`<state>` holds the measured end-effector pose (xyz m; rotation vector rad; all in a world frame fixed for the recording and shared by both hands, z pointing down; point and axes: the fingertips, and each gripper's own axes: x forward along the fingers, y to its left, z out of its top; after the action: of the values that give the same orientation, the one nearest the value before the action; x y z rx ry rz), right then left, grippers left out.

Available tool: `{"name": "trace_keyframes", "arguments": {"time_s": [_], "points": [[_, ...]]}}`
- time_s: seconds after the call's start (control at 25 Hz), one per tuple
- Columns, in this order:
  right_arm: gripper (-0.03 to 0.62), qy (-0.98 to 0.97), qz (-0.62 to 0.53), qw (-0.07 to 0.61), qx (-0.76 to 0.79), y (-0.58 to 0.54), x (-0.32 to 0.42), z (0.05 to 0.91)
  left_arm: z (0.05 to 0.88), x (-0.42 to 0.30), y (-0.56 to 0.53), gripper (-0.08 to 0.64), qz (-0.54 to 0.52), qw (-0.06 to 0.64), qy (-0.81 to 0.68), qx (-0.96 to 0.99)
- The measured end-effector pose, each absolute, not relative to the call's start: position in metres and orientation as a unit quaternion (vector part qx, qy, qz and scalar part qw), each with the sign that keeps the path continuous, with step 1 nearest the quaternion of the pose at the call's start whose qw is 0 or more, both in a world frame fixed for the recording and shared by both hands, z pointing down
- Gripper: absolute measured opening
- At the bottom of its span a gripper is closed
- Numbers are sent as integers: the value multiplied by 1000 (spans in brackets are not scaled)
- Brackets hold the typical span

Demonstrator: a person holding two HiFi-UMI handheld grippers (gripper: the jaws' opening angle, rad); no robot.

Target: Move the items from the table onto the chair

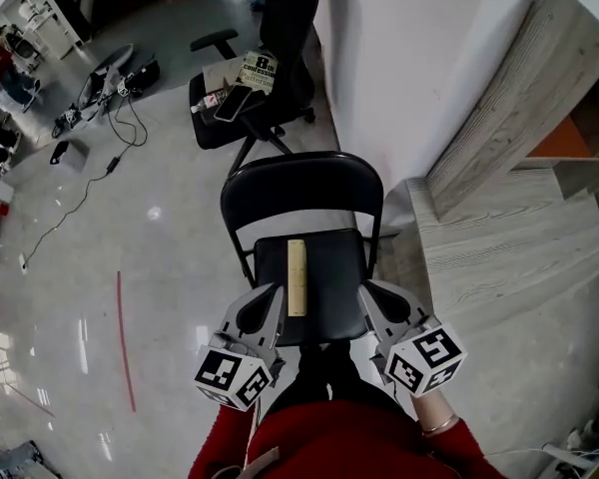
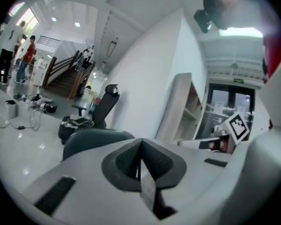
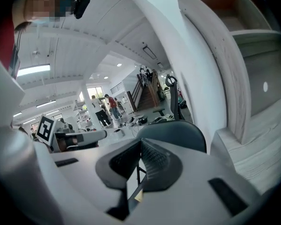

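Wooden strip [image 1: 297, 276] lies lengthwise on the black seat of the chair [image 1: 334, 279], at frame centre. Left tool [image 1: 269, 293] and right tool [image 1: 365, 292] flank it, both pinched closed and empty.

The person wore a red top [image 1: 349, 445] with long red sleeves, and a thin bangle [image 1: 440, 425] on the right wrist. The left gripper [image 1: 272, 295] and right gripper [image 1: 367, 295] each had a pale grey shell, dark ribbed fingers [image 2: 124, 161] and a white cube [image 1: 232, 377] printed with black square markers.
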<state>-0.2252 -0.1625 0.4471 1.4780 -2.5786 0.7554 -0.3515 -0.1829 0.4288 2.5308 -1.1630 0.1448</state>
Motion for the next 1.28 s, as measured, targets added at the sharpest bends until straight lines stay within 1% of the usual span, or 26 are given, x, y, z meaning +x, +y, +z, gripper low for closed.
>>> {"name": "trace_keyframes", "arguments": {"time_s": [0.08,0.16,0.36,0.64,0.88,1.0,1.12,1.28], "points": [[14,-848,244,27,470,-156,-228,436,405,-345,-165,9,36,132,-377,916],[14,-857,234,25,459,-149,-232,426,396,-343,-147,8,39,110,-353,928],[14,-875,205,27,437,-136,-242,410,394,-348,-124,8,12,130,-318,939],[14,-880,196,24,432,-123,-249,407,384,-342,-125,8,31,99,-303,947],[12,-884,189,15,428,-118,-252,403,390,-342,-124,8,37,109,-306,945],[12,-884,184,6,430,-116,-251,398,384,-343,-122,8,19,112,-303,946],[12,-883,168,-16,438,-114,-245,385,373,-345,-122,8,1,101,-296,950],[12,-879,136,-34,455,-110,-233,367,361,-342,-124,8,3,73,-286,955]]}}
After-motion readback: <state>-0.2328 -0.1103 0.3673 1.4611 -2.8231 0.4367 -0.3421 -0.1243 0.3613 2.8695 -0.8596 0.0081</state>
